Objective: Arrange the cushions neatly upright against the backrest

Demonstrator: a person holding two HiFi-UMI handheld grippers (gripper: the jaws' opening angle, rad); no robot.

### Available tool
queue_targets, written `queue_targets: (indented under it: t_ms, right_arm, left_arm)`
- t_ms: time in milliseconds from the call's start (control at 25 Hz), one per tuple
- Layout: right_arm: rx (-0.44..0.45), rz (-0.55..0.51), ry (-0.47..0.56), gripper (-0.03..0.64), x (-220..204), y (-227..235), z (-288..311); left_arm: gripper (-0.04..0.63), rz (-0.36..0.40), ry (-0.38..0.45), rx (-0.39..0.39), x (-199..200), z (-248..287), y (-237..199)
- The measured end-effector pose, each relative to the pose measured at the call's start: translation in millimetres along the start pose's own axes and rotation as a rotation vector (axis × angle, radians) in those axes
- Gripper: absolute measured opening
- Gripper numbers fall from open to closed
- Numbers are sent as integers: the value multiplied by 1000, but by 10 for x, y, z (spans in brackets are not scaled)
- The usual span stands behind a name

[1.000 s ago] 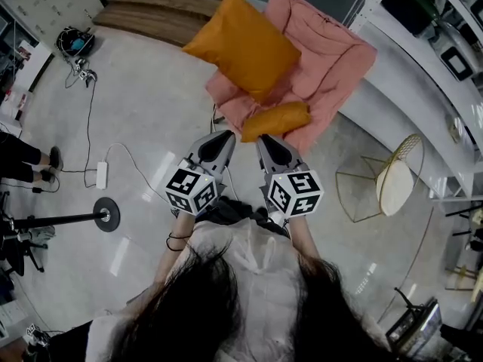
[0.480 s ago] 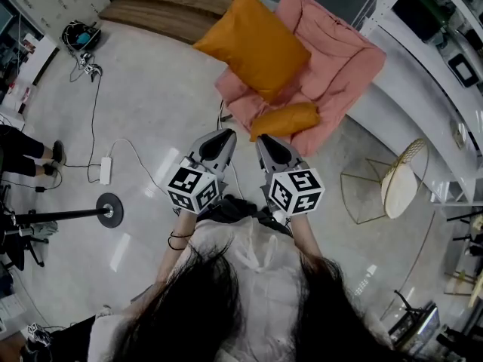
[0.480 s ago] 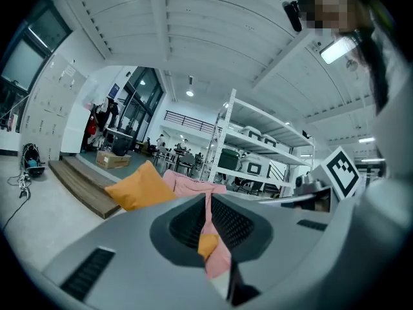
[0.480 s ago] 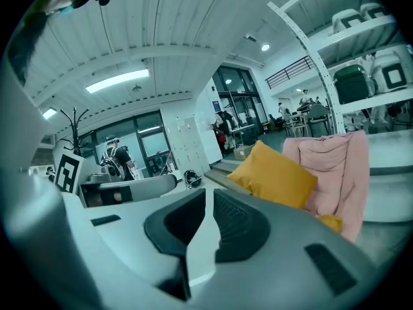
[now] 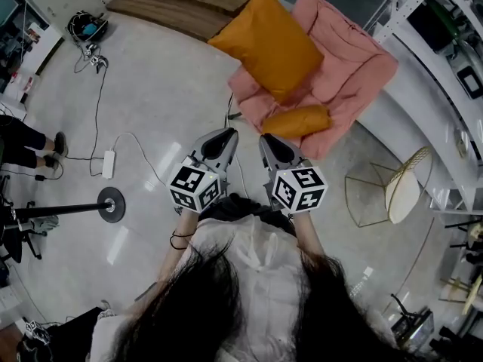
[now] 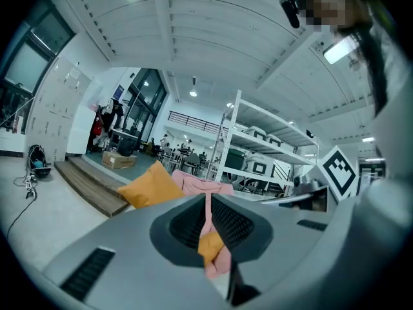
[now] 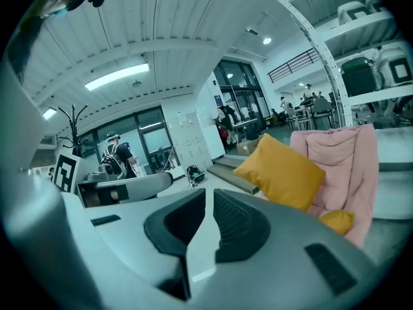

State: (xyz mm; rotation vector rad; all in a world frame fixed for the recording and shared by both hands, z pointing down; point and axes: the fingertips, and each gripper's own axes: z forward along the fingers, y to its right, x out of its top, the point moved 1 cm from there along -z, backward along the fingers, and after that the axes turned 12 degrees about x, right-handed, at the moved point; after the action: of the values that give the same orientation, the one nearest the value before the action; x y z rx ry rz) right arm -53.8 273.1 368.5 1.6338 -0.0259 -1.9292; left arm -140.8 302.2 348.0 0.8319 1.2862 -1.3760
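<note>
Armchair [image 5: 351,66] ahead of both grippers' fingertips, apart from them; small cushion [image 5: 296,120] on seat front, nearest right gripper [image 5: 266,139]; large cushion [image 5: 268,40] behind it on chair's left side; stand base [image 5: 111,204] left of left gripper [image 5: 226,133]; wire-frame stool [image 5: 402,189] right of right gripper

No word, label, brand or number can be read in any of the views.
</note>
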Motion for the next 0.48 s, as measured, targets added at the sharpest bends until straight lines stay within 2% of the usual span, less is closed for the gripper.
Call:
queue_targets:
  t_ms: [480]
  right_arm:
    - [-17,3,-40,52,0,136,162]
  left_arm:
    - [34,-45,-15,0,-36,147,-184]
